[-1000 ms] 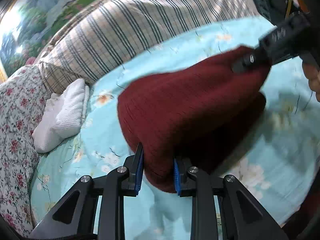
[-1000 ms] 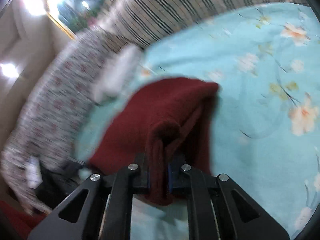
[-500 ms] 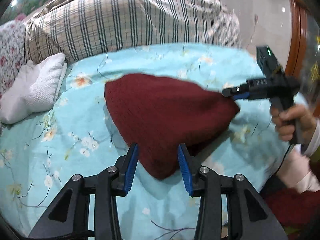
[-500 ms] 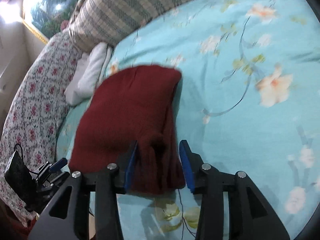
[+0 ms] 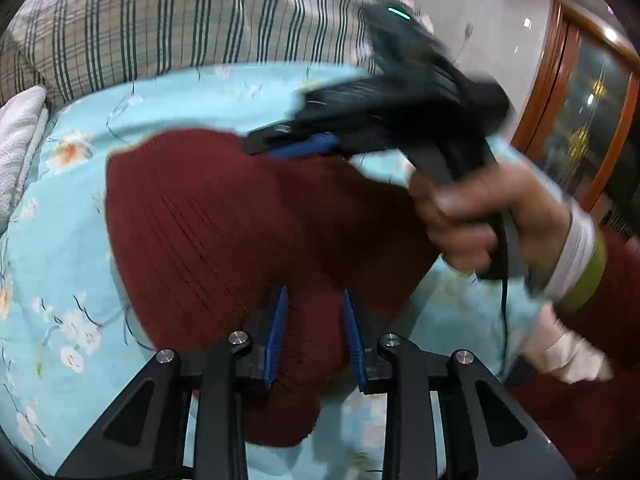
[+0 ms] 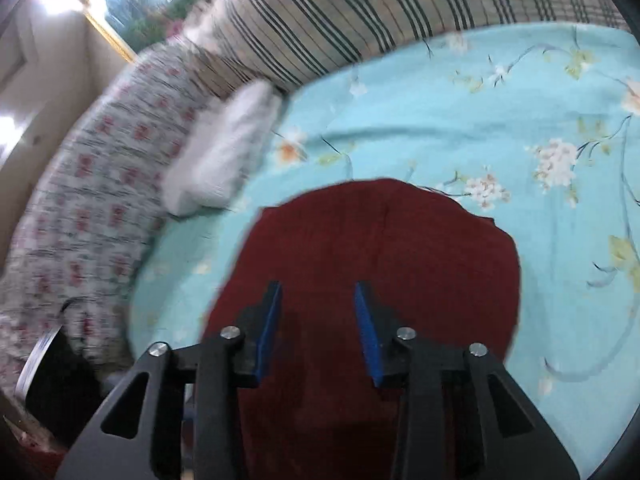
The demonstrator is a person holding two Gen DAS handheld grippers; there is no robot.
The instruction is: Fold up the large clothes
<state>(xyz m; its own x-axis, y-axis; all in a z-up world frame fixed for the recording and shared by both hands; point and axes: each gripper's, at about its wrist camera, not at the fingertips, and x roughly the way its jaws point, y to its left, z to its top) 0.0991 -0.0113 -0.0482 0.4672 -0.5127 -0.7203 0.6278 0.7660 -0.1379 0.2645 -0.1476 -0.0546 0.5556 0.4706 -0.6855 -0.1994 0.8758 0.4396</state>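
Behind the blurred right gripper (image 5: 296, 146), the red garment (image 5: 224, 240) is partly hidden.

One dark red knitted garment (image 5: 224, 240), folded, on bed. One pale blue floral bedsheet (image 6: 460, 120). One striped plaid pillow (image 5: 180, 28) at head of bed. One white folded cloth (image 6: 224, 160) beside it. One red-flowered quilt (image 6: 88, 200) along bed edge. Two grippers: left gripper (image 5: 314, 332), right gripper (image 6: 318, 324); two blue pads each. One hand (image 5: 472, 216) visible, on right gripper's handle. One framed landscape picture (image 6: 136, 12) on wall. One wooden glazed door (image 5: 584, 120).
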